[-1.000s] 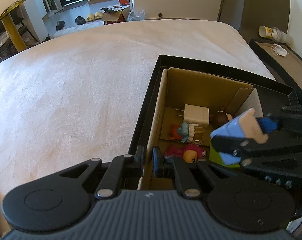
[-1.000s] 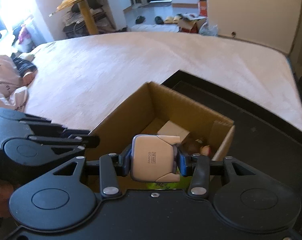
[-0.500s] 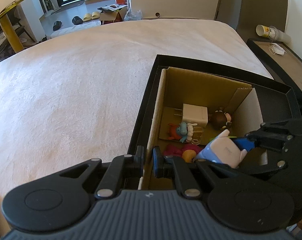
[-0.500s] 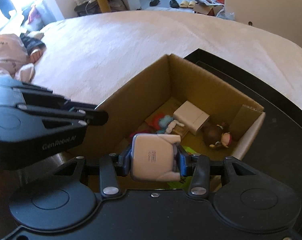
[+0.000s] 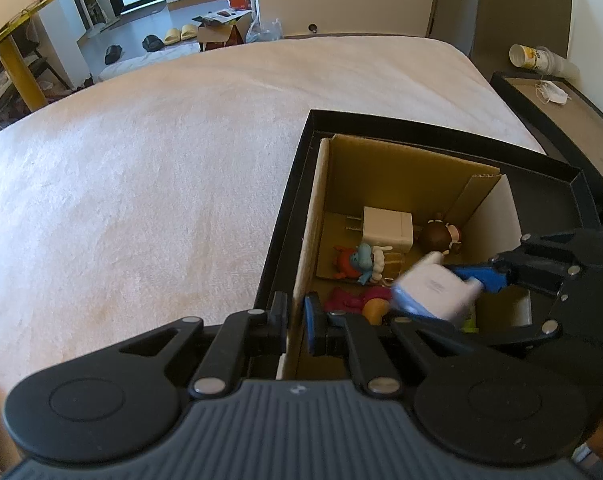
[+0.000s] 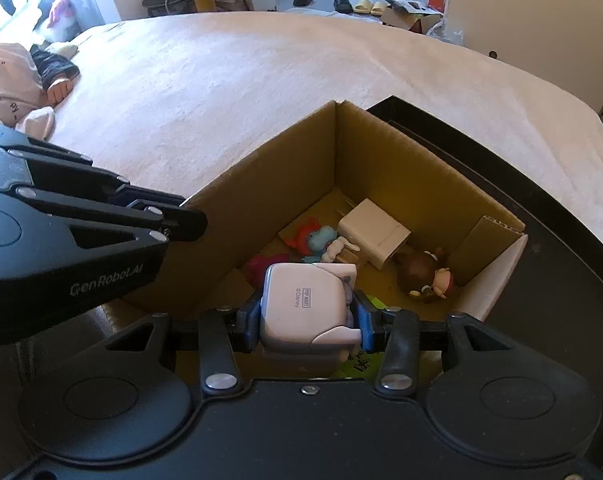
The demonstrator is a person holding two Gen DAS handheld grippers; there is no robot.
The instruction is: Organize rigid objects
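Note:
An open cardboard box (image 5: 405,160) (image 6: 301,168) sits in a black tray (image 5: 285,216) on the bed. My left gripper (image 5: 296,322) is shut on the box's left wall. My right gripper (image 6: 307,320) is shut on a pale toy figure (image 6: 305,312), held base-up just inside the box; it also shows in the left wrist view (image 5: 433,290). Inside lie a white charger (image 6: 375,236), a blue and red figure (image 6: 317,238), a brown-haired figure (image 6: 423,274), a pink toy (image 5: 347,300) and a green item (image 6: 361,360).
The pale bed cover (image 5: 141,180) spreads left and behind the tray. A dark side table (image 5: 557,108) with a mask and cups (image 5: 537,58) stands at the right. A doll (image 6: 17,80) lies on the bed's far left in the right wrist view.
My right gripper has carried the toy figure forward and down, from above the box's near edge into the box. My left gripper has kept its hold on the wall.

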